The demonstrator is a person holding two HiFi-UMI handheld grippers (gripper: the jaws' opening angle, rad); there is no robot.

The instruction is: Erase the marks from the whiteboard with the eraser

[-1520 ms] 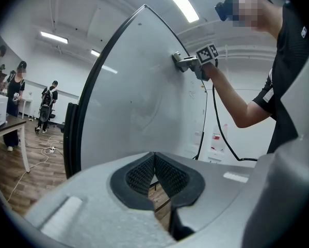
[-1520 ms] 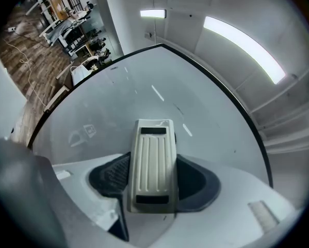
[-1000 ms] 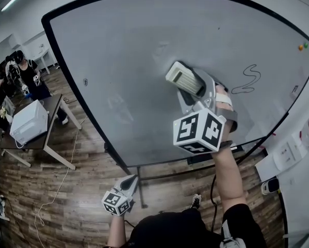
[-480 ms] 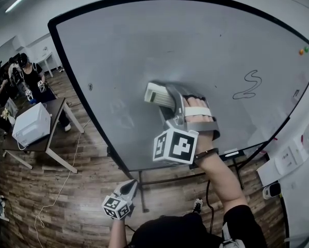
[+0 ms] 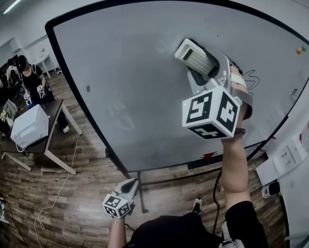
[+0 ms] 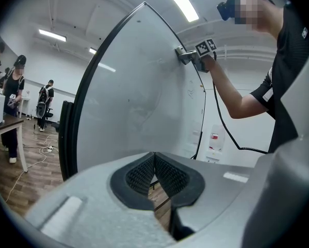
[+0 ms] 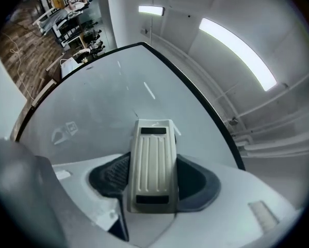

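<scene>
Pressing the eraser [image 5: 194, 57] against the whiteboard [image 5: 123, 56], the right gripper [image 5: 205, 72] clamps its ribbed back, presumably so the wiping face lies flat, just left of a black squiggle [image 5: 252, 78]. The left gripper [image 5: 130, 184] hangs low, its jaws together and empty.

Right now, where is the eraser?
In the head view, the eraser sits right of centre, high against the whiteboard. It is clamped in the right gripper, just left of the squiggle.
</scene>
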